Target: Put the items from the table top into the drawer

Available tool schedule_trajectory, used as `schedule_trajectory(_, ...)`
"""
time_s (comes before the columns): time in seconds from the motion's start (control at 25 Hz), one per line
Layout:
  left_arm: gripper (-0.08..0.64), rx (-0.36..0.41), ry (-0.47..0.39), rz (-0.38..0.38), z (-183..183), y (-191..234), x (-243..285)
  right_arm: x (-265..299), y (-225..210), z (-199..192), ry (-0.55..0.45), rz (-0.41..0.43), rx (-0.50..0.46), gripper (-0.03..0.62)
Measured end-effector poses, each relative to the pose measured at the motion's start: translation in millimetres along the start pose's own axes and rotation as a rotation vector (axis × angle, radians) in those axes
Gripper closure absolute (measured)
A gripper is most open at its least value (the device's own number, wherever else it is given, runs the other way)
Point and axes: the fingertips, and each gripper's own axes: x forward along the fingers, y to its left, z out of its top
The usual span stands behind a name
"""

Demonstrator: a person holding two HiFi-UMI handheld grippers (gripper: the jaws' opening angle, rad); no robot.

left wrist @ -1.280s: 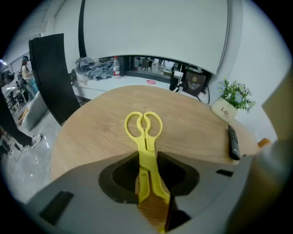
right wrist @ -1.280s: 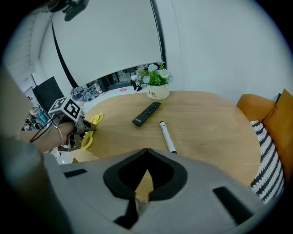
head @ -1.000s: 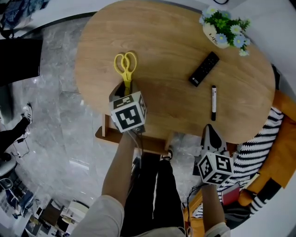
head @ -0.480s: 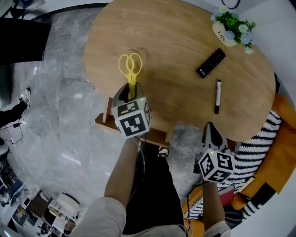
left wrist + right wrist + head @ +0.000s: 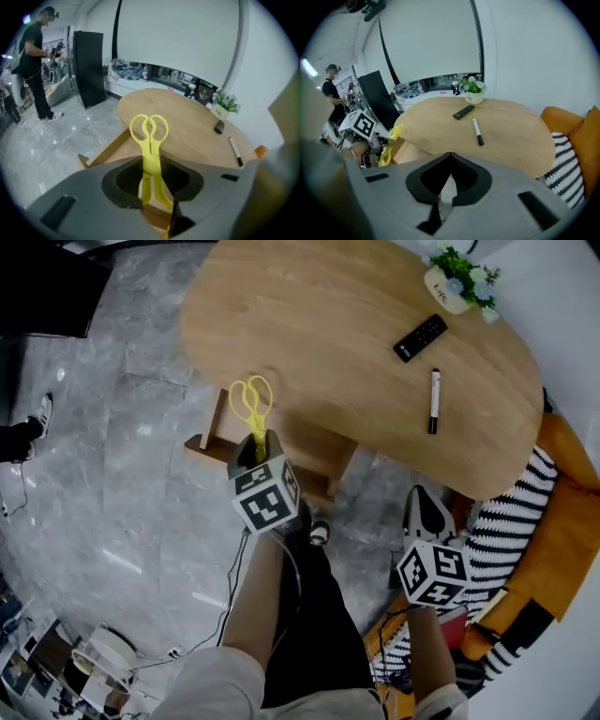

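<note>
Left gripper view shows the left gripper [image 5: 152, 176] clamping the yellow tongs [image 5: 150, 138], loops together and pinching nothing, poised over the open drawer [image 5: 107, 151] beneath them, likely for dropping in.

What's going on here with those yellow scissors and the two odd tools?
A person is clearing a table into a drawer, with a clamp tool in each hand. The left gripper is shut on the yellow scissors and holds them by the open drawer under the table. The right gripper is shut and empty, off the table's edge. A remote and a pen lie on the table, not yet put away.
</note>
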Motion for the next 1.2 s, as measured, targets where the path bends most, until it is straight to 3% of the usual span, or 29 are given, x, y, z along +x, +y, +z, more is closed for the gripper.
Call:
schedule_trajectory(0.24, 0.446, -0.105, 0.006, 0.028, -36.6, 17.1, -18.5, -29.4, 1.7, -29.5, 0.007, -0.011, -0.021, 0.6)
schedule_trajectory(0.6, 0.446, -0.165, 0.051, 0.07, -65.3, 31.8, -5.4, -37.7, 3.5, -39.1, 0.024, -0.022, -0.058, 0.6)
schedule_trajectory(0.96, 0.445, -0.212, 0.102, 0.056, -67.4, 21.2, 36.9, -15.7, 9.8, -38.7, 0.041, -0.024, -0.033, 0.6)
schedule_trajectory(1.08, 0.445, -0.213, 0.08, 0.051, -56.2, 13.2, 45.5, -10.7, 4.0, -35.8, 0.043, -0.037, -0.017, 0.6)
schedule_trajectory(1.2, 0.368, -0.204, 0.029, 0.019, -45.5, 6.7, 47.1, -6.2, -1.2, -33.2, 0.038, -0.05, 0.007, 0.6)
